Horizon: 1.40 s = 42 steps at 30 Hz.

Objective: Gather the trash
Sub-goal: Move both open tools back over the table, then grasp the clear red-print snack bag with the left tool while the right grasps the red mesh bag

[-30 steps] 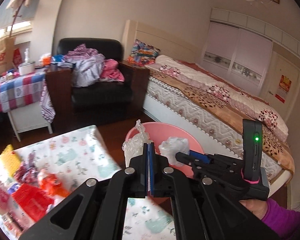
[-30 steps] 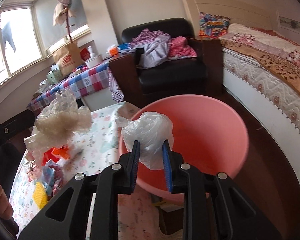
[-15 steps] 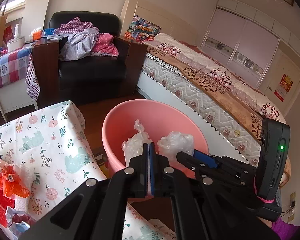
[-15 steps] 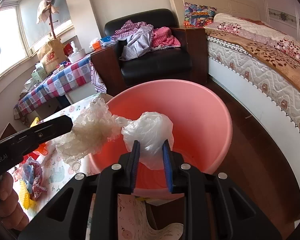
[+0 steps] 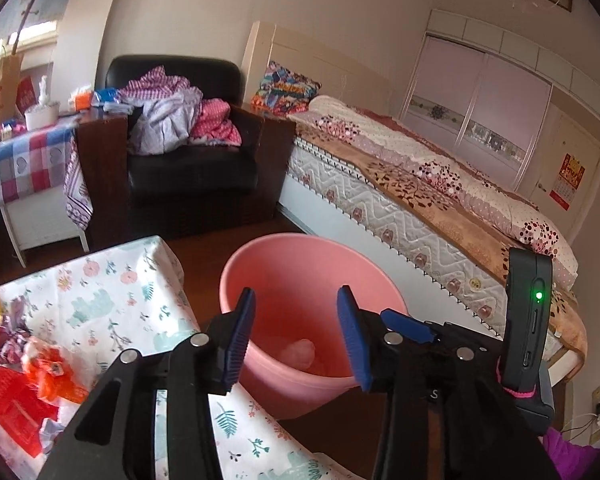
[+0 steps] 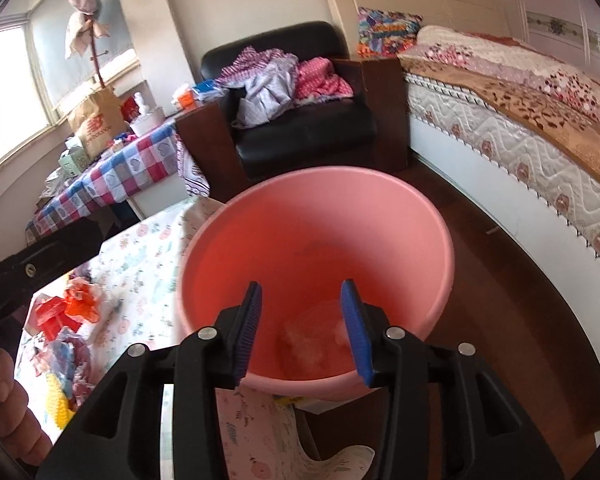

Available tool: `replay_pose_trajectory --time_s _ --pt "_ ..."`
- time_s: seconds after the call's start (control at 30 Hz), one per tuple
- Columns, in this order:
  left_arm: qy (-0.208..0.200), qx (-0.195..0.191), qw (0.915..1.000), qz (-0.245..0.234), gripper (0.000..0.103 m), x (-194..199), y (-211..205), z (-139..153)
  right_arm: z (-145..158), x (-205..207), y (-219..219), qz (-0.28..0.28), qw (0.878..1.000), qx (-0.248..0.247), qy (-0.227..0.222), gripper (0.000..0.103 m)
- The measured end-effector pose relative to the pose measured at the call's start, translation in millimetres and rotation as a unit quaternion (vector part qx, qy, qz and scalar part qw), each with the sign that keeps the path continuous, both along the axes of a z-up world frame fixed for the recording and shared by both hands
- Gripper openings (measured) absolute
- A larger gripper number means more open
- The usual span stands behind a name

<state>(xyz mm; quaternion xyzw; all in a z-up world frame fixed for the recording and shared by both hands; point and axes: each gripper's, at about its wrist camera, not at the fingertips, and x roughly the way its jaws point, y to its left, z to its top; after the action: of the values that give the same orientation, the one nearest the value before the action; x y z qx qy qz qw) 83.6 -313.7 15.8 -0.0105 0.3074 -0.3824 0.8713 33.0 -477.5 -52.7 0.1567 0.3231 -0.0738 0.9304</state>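
now both grippers hang spread wide and empty above the pink basin (image 6: 380, 216): the left gripper (image 5: 296, 336) and the right gripper (image 6: 302, 332). clear plastic bags (image 6: 312, 344) lie at its bottom; more wrappers (image 5: 40, 372) sit on the table (image 5: 112, 300) at nine o'clock.

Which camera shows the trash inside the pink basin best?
The right wrist view: it looks down into the basin, showing the crumpled plastic on the bottom between the open fingers. The left wrist view shows only a pale bit past the near rim.
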Motion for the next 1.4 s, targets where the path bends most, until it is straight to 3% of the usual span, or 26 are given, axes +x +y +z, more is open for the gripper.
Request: replay_pose_trajectory --time_s 0.17,0.47,0.77,0.93,1.23,1.4 --pt "-0.024 0.003 0.9992 0.031 0.044 -16 31 16 18 -8 28 0.033 0.999 -0.006 -0.027 0.055" --pt "-0.026 0.026 0.9921 0.120 0.044 -36 117 16 29 -13 82 0.102 0.994 -0.009 -0.039 0.055" --pt "-0.017 0.051 0.9748 0.216 0.044 -60 213 -1 22 -16 130 0.158 0.987 -0.005 -0.024 0.055" --pt "0.004 0.057 0.9627 0.265 0.052 -73 260 -16 14 -15 154 0.191 0.982 0.004 -0.011 0.055" --pt "0.050 0.081 0.9526 0.289 0.052 -90 292 -53 -6 -11 190 0.235 0.972 0.000 0.022 0.055" --pt "0.071 0.056 0.9455 0.313 0.052 -69 299 -54 -13 -8 201 0.253 0.967 0.000 0.033 0.055"
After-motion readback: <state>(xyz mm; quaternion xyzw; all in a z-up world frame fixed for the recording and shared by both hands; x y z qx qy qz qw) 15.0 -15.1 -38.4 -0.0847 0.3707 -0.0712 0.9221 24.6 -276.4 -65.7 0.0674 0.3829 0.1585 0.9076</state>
